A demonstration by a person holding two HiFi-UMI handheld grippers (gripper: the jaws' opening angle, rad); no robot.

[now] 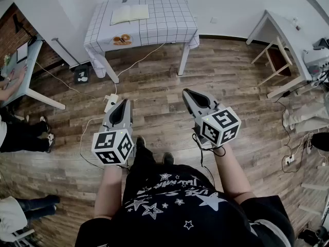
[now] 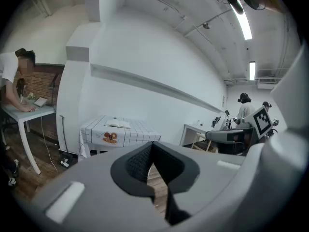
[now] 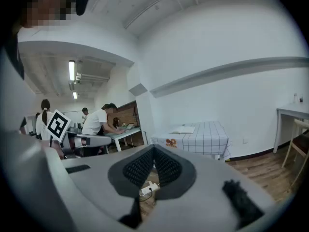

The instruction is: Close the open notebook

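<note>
Both pinched shut and empty, left claw [image 1: 121, 107] and right claw [image 1: 190, 96] hang well short of the tabletop [image 1: 167, 19]. The notebook [image 1: 129, 13] lies open on it. It looks light, with floppy paper, so I'd lift one cover's outer edge.

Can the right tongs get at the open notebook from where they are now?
Probably not yet. The notebook lies on the checked table, far beyond the right tongs across open floor. Nothing blocks the way; stepping closer should fix it.
</note>
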